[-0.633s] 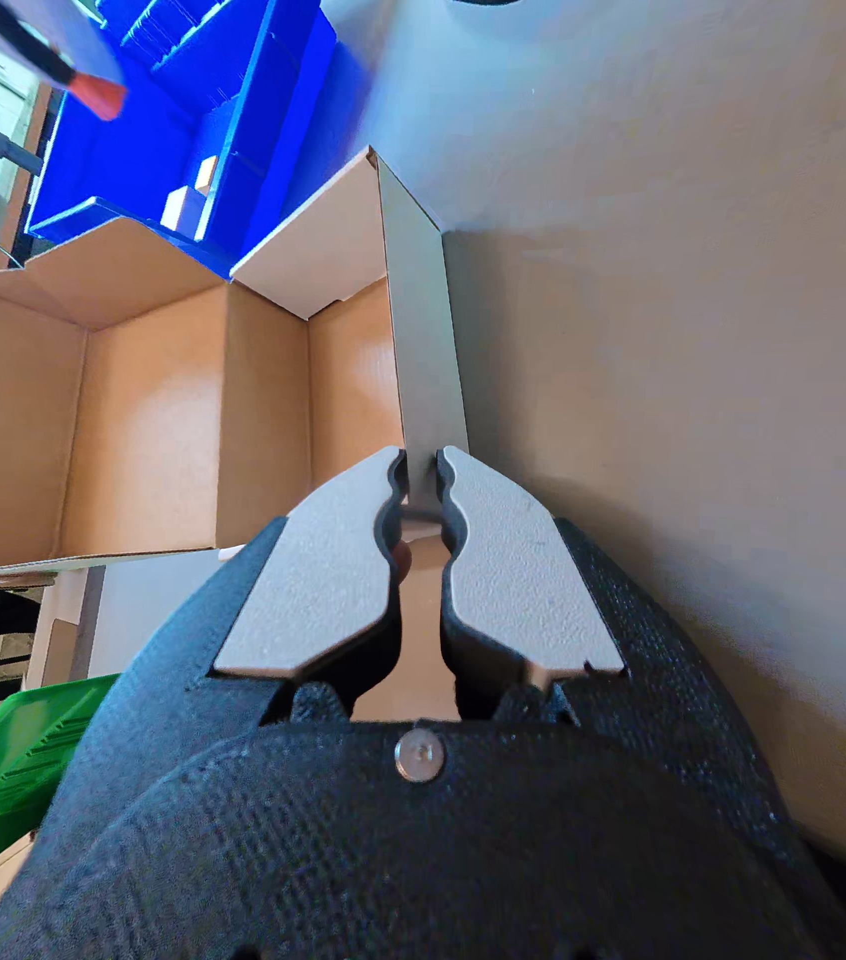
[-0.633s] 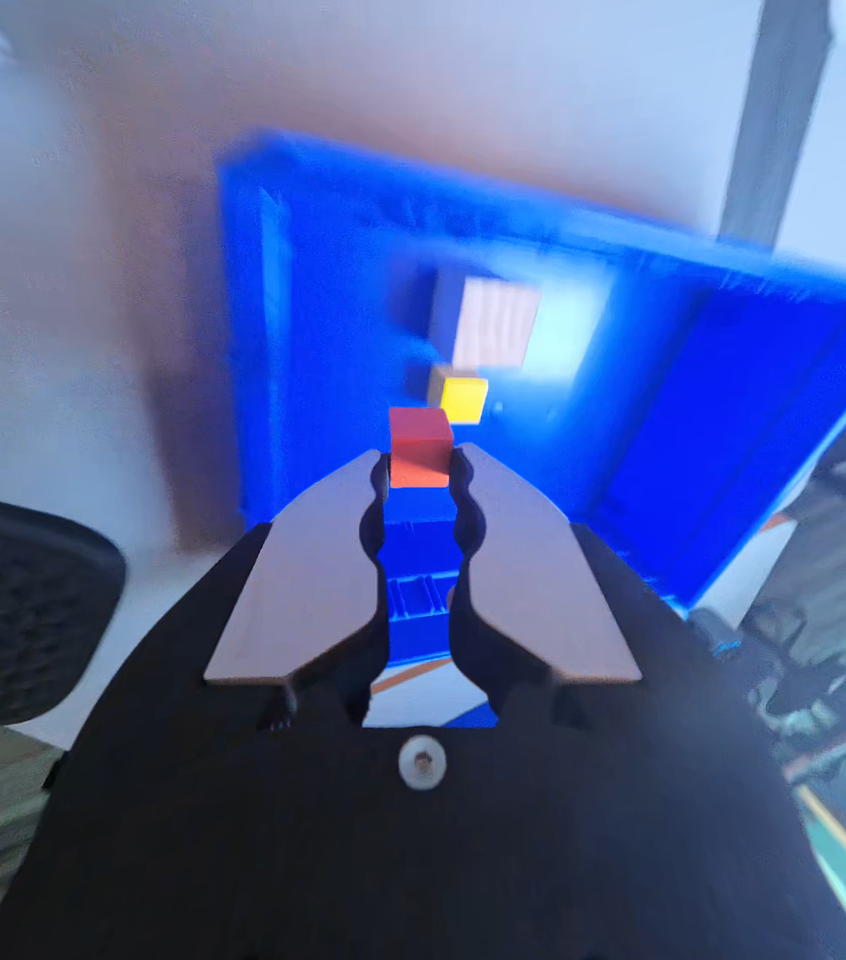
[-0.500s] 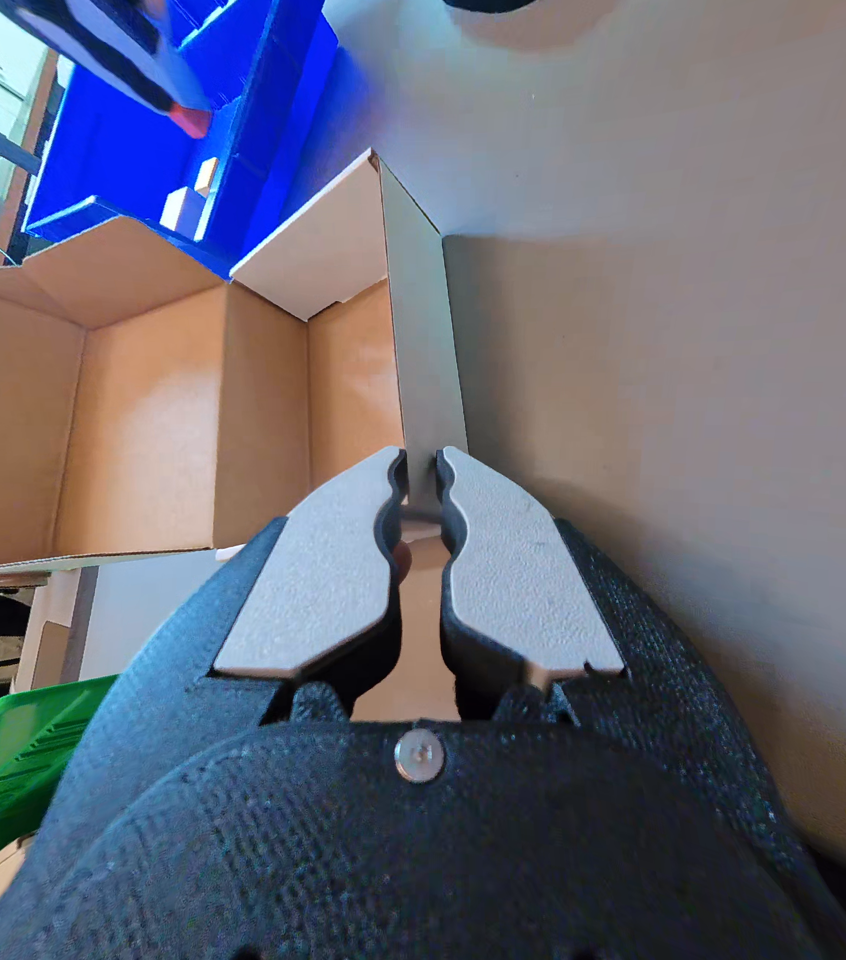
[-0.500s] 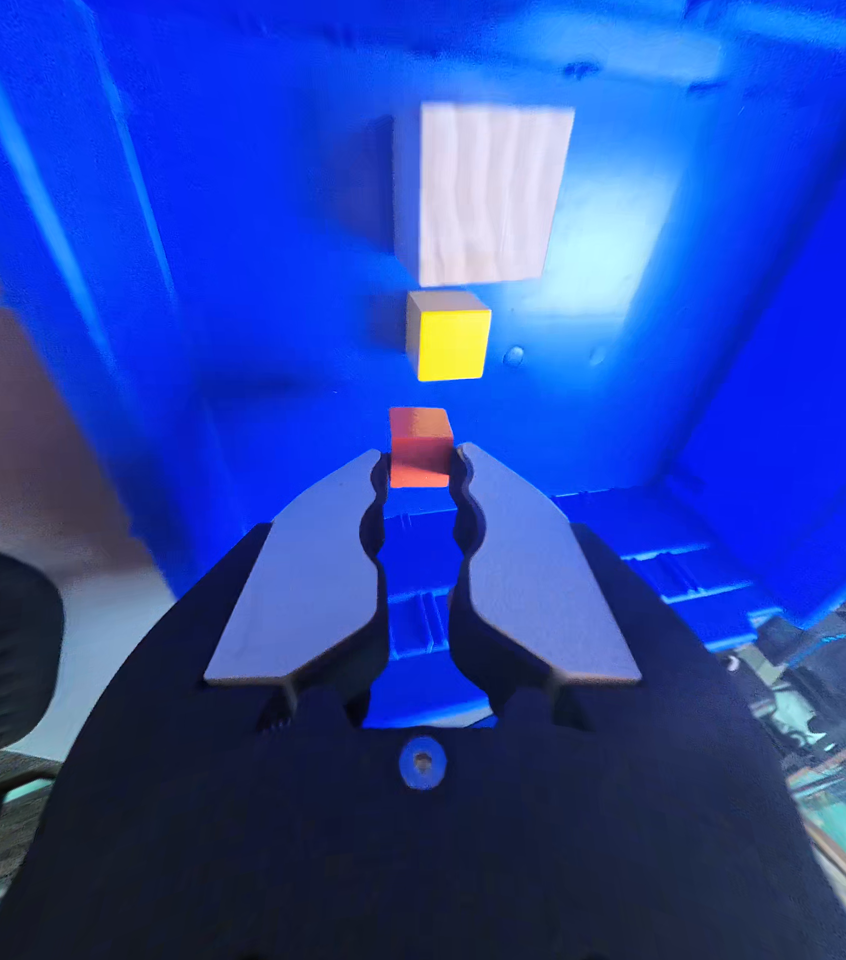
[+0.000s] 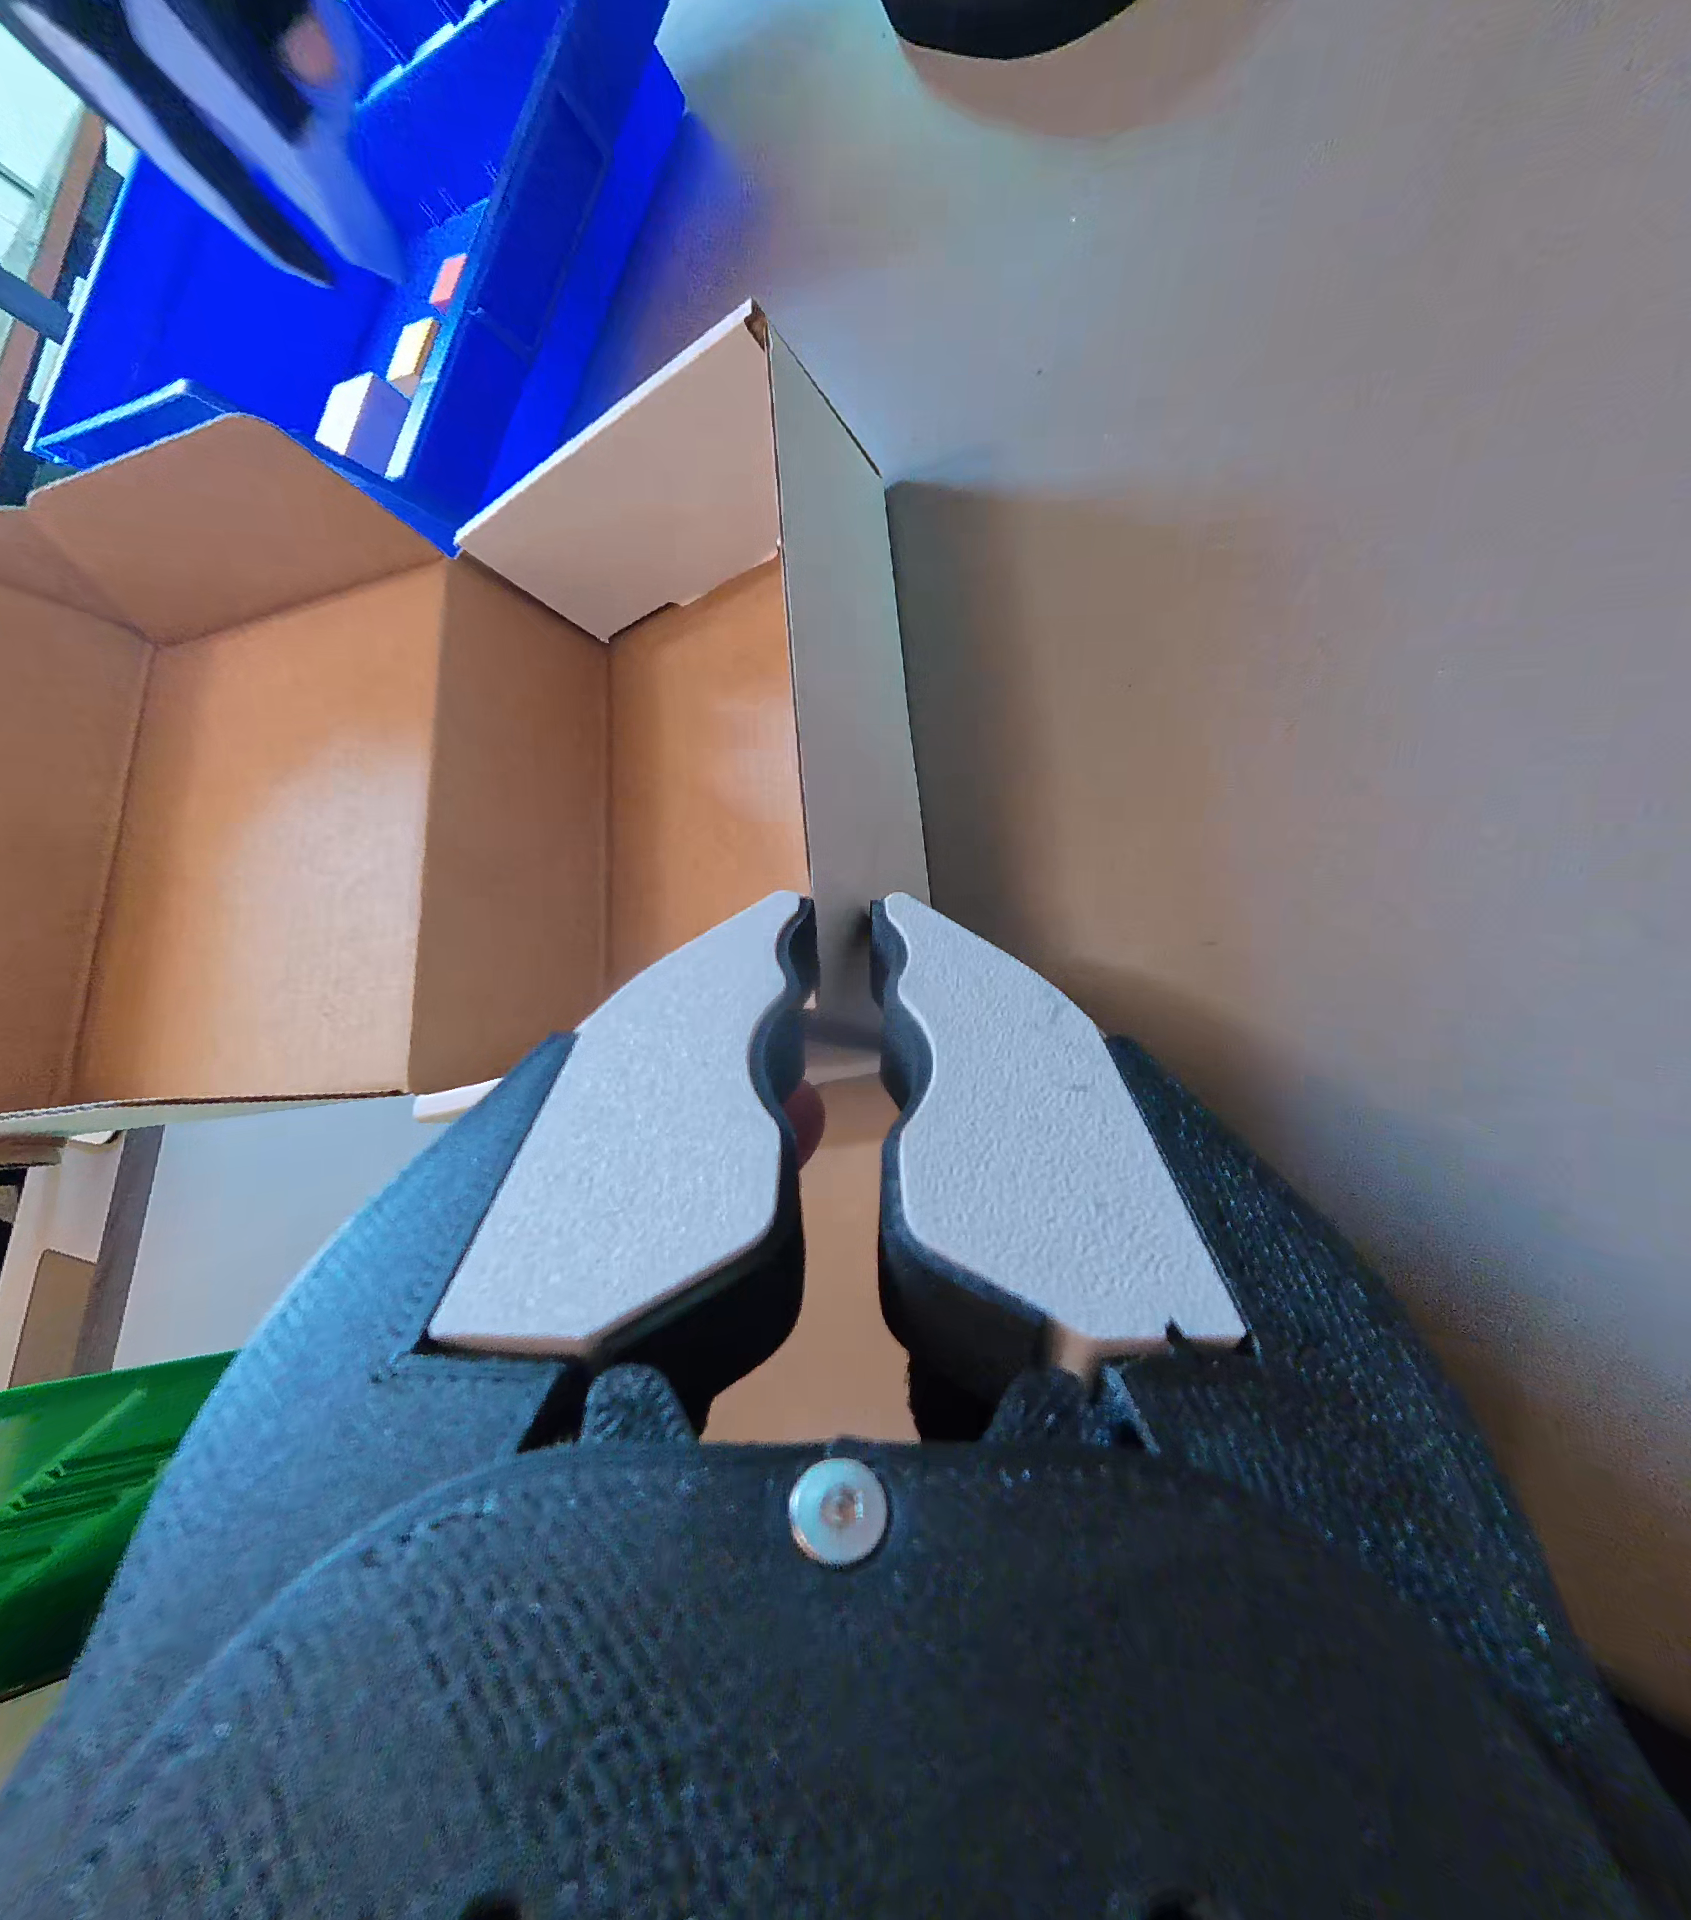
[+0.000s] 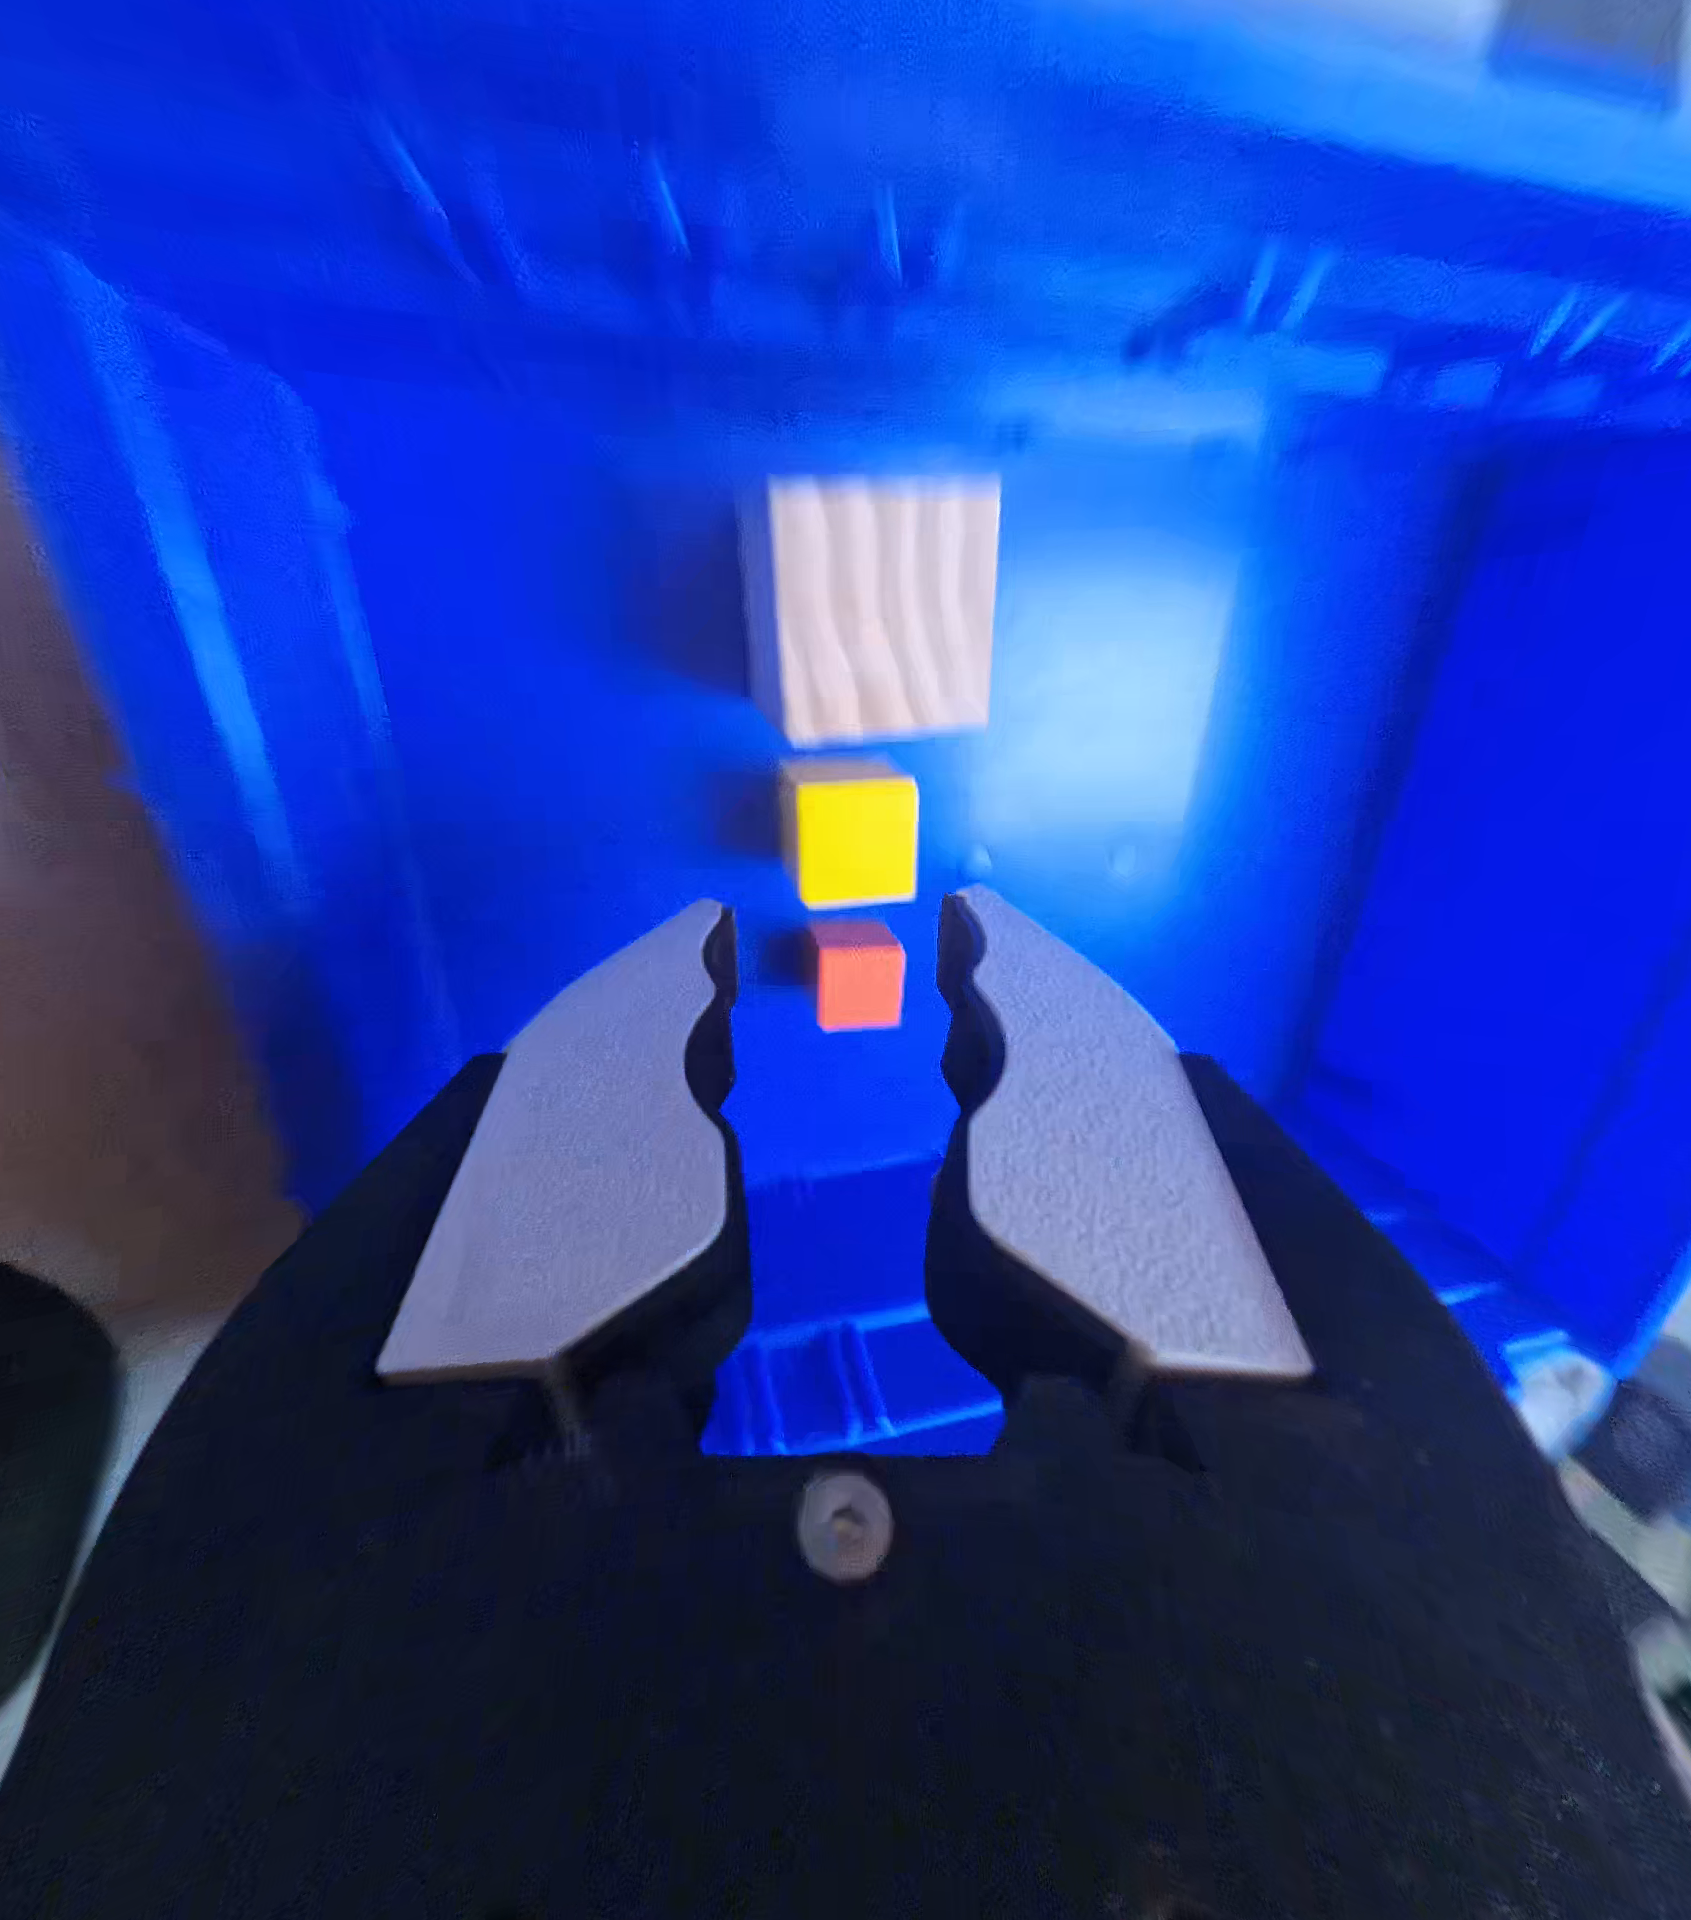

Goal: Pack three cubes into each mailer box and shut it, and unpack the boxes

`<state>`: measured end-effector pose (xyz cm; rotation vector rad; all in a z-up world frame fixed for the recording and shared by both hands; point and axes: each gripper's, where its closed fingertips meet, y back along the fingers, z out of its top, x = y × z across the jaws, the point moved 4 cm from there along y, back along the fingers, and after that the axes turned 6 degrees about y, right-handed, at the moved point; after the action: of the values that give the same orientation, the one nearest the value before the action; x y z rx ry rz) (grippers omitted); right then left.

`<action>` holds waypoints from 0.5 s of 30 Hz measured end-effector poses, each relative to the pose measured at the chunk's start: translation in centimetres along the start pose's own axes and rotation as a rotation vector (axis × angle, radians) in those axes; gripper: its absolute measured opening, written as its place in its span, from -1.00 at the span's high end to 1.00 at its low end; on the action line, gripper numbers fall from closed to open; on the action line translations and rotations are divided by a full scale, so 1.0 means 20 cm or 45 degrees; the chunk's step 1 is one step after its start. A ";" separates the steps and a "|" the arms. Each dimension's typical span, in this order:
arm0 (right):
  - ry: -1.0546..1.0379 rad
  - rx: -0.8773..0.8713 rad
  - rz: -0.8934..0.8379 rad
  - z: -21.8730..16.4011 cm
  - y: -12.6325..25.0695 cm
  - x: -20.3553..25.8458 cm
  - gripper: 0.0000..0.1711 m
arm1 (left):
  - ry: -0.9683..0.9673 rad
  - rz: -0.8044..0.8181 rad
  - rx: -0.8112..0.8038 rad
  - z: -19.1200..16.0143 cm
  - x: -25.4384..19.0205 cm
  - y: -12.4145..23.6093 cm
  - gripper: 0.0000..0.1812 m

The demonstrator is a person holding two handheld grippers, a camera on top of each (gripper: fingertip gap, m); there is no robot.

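At frame centre the box [image 5: 321,831] wall is pinched by the left gripper [image 5: 843,914], probably to steady it. The right gripper [image 6: 836,914] is spread over the bin [image 6: 1443,831], the red cube [image 6: 859,977] lying free below centre.

Blue bin [image 6: 508,623] — green bin [image 5: 10,1507] — table [image 5: 1340,727]

The right tool [image 6: 836,914] is hanging over the blue bin [image 6: 1443,727] with its fingers apart, and the red cube [image 6: 859,977] is lying loose below the gap. The yellow cube [image 6: 851,836] and the pale wooden block [image 6: 877,608] are crowding the floor just beyond it. Bin walls are rising on both sides. The mailer box [image 5: 301,831] is standing open, its inside bare; the left tool [image 5: 841,914] is pinching its side wall, with open worktop [image 5: 1340,727] on the outer side.
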<state>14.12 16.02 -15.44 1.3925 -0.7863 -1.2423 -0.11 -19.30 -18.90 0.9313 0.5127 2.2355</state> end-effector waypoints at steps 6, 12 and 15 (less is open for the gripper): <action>-0.175 -0.778 0.319 0.46 0.36 0.33 0.53 | -0.009 0.005 0.002 0.00 0.00 0.00 0.90; -0.512 -0.873 0.418 0.65 0.23 0.50 0.58 | -0.007 0.004 -0.007 0.00 0.00 0.00 0.90; -0.560 -0.909 0.317 0.66 0.21 0.50 0.78 | -0.001 0.006 -0.009 0.00 0.01 0.00 0.90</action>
<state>4.60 2.06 -12.56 0.4376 -0.6785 -1.4528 -0.16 -19.15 -18.93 0.9310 0.5021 2.2397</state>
